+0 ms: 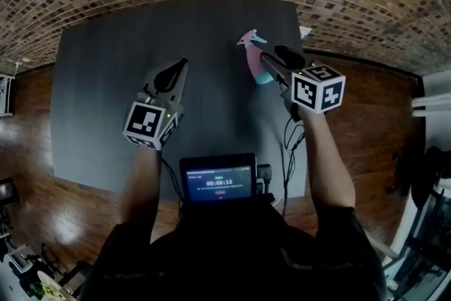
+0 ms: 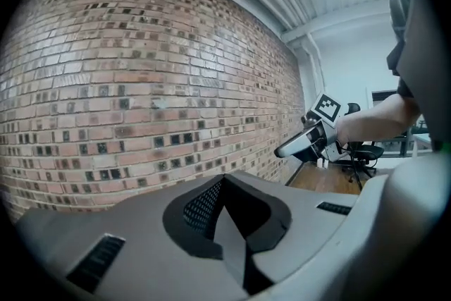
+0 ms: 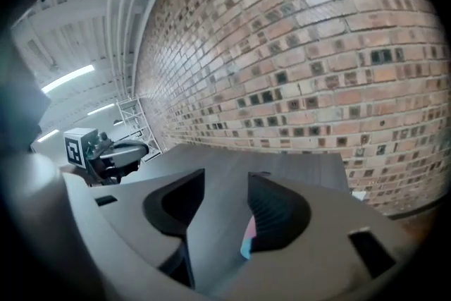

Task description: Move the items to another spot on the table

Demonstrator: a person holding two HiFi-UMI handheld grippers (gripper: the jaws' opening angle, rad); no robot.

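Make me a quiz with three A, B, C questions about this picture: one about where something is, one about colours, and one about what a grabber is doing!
1. Where on the table is the toy?
A) far right, beside the right gripper
B) near left corner
C) dead centre

2. What colours is the toy?
A) yellow and black
B) pink and teal
C) all green

3. How do the left gripper jaws stand?
A) wide apart
B) clamped on the toy
C) together, nothing between

Answers:
1 A: the head view shows it by that gripper.
2 B: pink top, teal bottom.
3 C: the left gripper view shows the tips meeting.
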